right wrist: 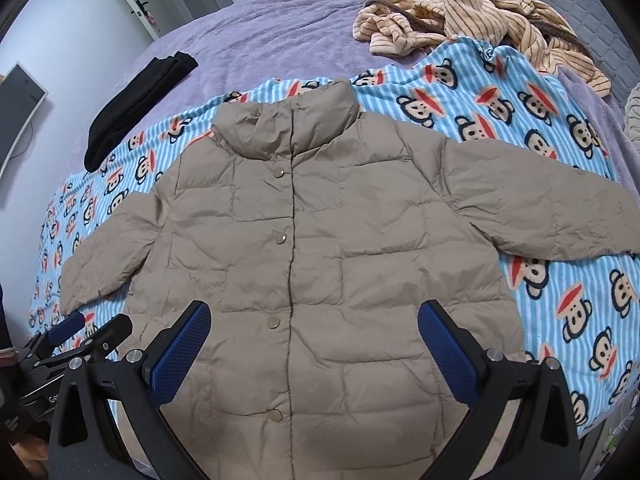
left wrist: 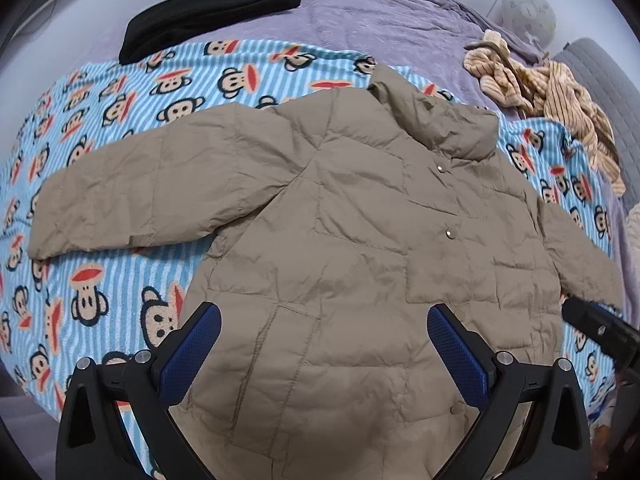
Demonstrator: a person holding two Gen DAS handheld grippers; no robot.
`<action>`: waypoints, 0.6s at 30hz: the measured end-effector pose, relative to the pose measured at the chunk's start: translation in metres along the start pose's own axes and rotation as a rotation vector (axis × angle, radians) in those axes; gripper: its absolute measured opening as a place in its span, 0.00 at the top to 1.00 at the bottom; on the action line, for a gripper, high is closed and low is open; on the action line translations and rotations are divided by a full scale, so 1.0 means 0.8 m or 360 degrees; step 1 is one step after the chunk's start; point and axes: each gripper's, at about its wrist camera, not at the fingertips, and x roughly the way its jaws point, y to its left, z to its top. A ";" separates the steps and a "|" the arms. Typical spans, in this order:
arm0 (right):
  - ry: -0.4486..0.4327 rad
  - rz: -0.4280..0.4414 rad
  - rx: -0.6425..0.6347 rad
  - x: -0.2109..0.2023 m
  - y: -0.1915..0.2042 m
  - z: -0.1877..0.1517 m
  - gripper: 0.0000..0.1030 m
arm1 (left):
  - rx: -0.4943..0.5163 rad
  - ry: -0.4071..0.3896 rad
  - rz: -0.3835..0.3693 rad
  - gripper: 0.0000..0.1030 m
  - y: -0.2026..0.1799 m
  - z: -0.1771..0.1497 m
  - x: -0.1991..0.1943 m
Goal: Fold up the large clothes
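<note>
Tan jacket spread flat on the bed, both my tools empty

Left wrist: my left tool [left wrist: 324, 344] gapes wide over the jacket [left wrist: 340, 220] hem, on the monkey blanket [left wrist: 100, 280]. Right wrist: my right tool [right wrist: 314, 344] gapes wide above the buttoned front [right wrist: 294, 240], sleeves out

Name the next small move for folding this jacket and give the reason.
Probably bring the left gripper to the cuff of the sleeve on its side and close on it. The tan jacket lies flat and buttoned on the monkey blanket, both sleeves spread out, and both grippers hang open over the hem, holding nothing.
</note>
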 end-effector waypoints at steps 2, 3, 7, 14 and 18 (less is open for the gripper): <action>0.0082 0.0000 -0.0051 0.015 0.021 -0.001 0.00 | -0.0101 -0.0013 -0.0050 0.00 0.040 0.006 0.008; 0.0113 -0.0021 -0.0086 0.023 0.033 -0.003 0.00 | -0.0149 -0.0022 -0.0067 0.00 0.062 0.010 0.013; 0.0155 -0.0025 -0.0116 0.055 0.080 -0.018 0.00 | -0.0366 -0.0077 -0.0123 0.00 0.158 0.019 0.037; 0.0195 0.0052 -0.0164 0.116 0.160 -0.037 0.00 | -0.0882 -0.0141 -0.0231 0.00 0.333 0.008 0.097; 0.0202 0.0071 -0.0203 0.149 0.196 -0.038 0.00 | -0.1018 -0.0241 -0.0246 0.00 0.392 0.027 0.114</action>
